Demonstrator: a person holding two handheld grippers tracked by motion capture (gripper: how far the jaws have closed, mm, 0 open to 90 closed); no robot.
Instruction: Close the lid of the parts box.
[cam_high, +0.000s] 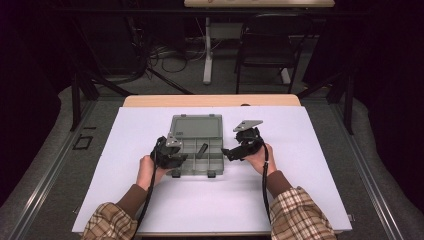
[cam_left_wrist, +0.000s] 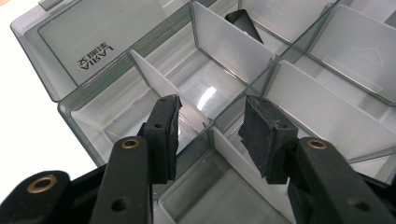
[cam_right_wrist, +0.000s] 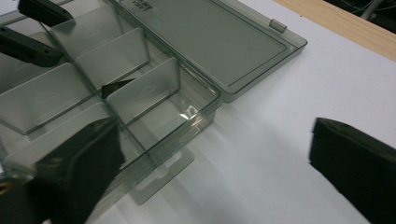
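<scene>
Compartment box (cam_high: 196, 159) of smoky clear plastic, lid (cam_high: 196, 126) flat open behind, mid white table cover (cam_high: 300, 200), straddled at a thin divider (cam_left_wrist: 205, 128) by the left gripper (cam_left_wrist: 210, 135) with jaws apart, flanked at its latch edge by the right gripper (cam_right_wrist: 215, 163), jaws wide, bare cover all around.

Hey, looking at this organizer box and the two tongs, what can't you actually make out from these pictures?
- Dark piece in a far compartment: left gripper view, a divider hides most of it; what it is stays unclear.
- Organizer box: right gripper view, the frame edge and the right tongs hide its near part.
- Lid lettering: legible but upside down in the left gripper view, too small in the high view.
- Left tongs: whether either pad touches a divider is unclear.
</scene>
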